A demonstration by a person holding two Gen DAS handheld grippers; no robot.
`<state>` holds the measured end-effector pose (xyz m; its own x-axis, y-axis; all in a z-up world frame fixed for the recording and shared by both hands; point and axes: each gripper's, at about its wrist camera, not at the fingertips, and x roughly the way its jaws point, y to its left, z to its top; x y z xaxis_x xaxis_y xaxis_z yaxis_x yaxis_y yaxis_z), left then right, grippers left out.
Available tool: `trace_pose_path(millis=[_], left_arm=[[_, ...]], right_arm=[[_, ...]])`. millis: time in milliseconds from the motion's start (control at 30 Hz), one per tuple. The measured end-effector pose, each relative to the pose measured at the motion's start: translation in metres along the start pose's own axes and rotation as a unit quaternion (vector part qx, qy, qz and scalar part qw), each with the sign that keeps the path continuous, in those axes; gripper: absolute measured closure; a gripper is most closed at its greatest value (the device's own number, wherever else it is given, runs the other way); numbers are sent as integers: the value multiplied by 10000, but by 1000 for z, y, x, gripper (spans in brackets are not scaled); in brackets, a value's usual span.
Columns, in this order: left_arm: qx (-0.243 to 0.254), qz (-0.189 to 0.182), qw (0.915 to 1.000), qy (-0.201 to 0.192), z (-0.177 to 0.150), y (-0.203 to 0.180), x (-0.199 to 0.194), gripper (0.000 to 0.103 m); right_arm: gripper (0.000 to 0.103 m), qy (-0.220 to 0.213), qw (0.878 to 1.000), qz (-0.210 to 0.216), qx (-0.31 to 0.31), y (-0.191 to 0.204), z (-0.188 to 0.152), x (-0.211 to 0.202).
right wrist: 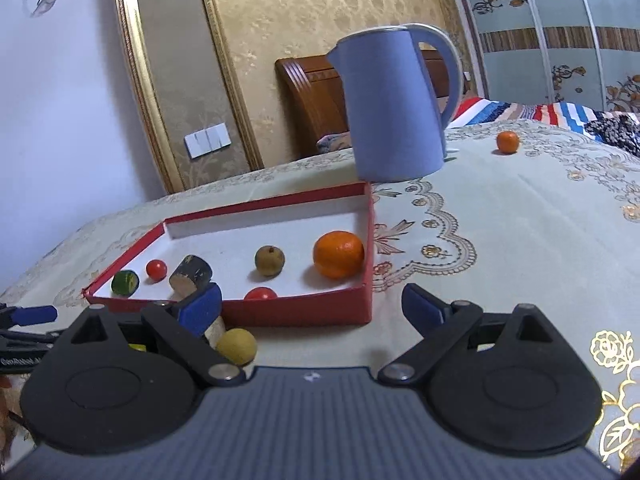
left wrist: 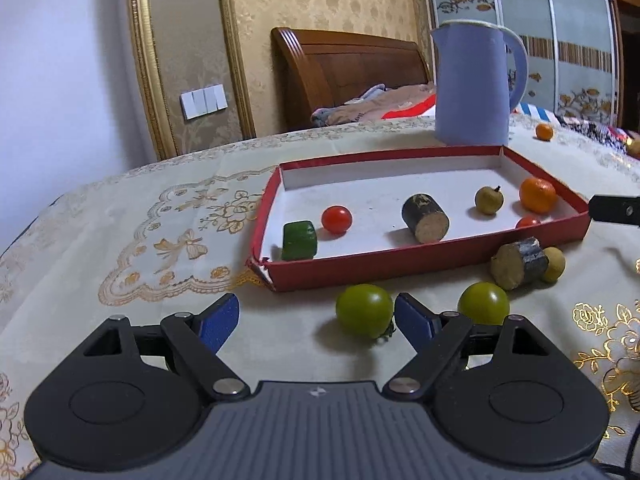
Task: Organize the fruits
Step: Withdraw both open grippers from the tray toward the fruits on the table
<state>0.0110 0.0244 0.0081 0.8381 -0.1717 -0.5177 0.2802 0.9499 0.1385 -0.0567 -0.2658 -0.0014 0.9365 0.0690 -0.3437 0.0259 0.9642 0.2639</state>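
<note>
Two green tomatoes lie loose on the tablecloth (left wrist: 120,240) at lower centre of the left wrist view, just in front of the red tray's (left wrist: 400,268) near wall; the nearer green tomato (left wrist: 364,316) sits between the spread blue pads of the left gripper (left wrist: 316,318), close against the right-hand pad (left wrist: 416,322), and the second green tomato (left wrist: 483,303) lies to its right. Both are likely light, smooth-skinned, round and prone to roll or bruise; grip across the widest part with low force. A sugarcane segment (left wrist: 519,263), cylindrical, dark-barked, fibrous and probably stiff, and a pale longan (left wrist: 554,264) rest outside the tray, at centre right. Inside the shallow white-floored cardboard tray are a cucumber piece (left wrist: 299,241), cherry tomatoes, another cane segment and a tangerine (left wrist: 537,195). The right gripper (right wrist: 312,314), lower centre of its view, is open and empty. A blue kettle (right wrist: 394,104) stands behind.
</note>
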Motion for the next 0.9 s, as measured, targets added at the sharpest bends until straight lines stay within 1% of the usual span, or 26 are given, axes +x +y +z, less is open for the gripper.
trace_pose_path(millis=[133, 300, 433, 600, 700, 800, 900], left_arm=[[107, 30, 9999, 82, 4, -5, 9, 18], [174, -23, 9998, 137, 6, -10, 16, 18], [128, -44, 9997, 195, 7, -9, 22, 18], [23, -138, 9990, 420, 8, -5, 31, 18], [23, -83, 9990, 441, 9, -5, 33, 18], [36, 86, 9990, 426, 10, -5, 35, 18], [28, 154, 9989, 444, 12, -5, 38, 18]], right_arm=[[7, 181, 9998, -30, 6, -1, -1, 4], [7, 214, 9997, 42, -68, 1, -2, 4], [7, 245, 9997, 52, -16, 0, -2, 4], [7, 277, 9996, 72, 56, -2, -2, 5], [7, 311, 9995, 96, 20, -1, -2, 6], [7, 338, 9994, 106, 27, -2, -2, 7], [7, 361, 9993, 88, 7, -1, -1, 8]])
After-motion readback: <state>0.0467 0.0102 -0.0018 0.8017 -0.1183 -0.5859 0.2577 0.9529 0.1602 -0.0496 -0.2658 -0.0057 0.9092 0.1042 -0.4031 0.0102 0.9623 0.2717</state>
